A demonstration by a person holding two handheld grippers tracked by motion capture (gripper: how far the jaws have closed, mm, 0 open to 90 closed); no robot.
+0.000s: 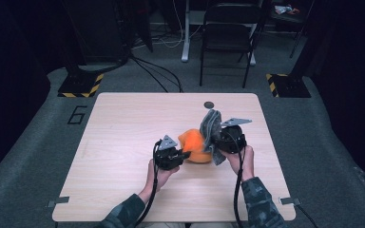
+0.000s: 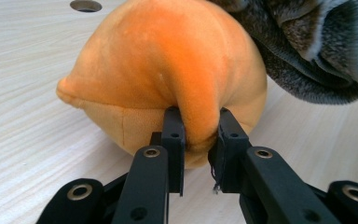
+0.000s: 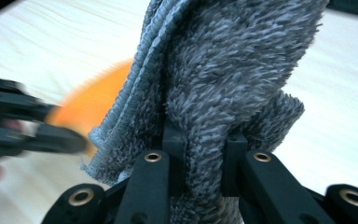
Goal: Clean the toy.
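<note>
At mid-counter, pale wood-grain, the left claw pinches a fold of the round orange plush toy, its base hidden behind the jaws; rightward, the right claw clamps a shaggy grey towel, upper edge cut off, draped against the toy.

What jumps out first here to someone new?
The orange plush toy near the middle of the table, with the left gripper pinching a fold of it. Right beside it, the right gripper clamps a grey towel, bunched and standing up above the toy.
</note>
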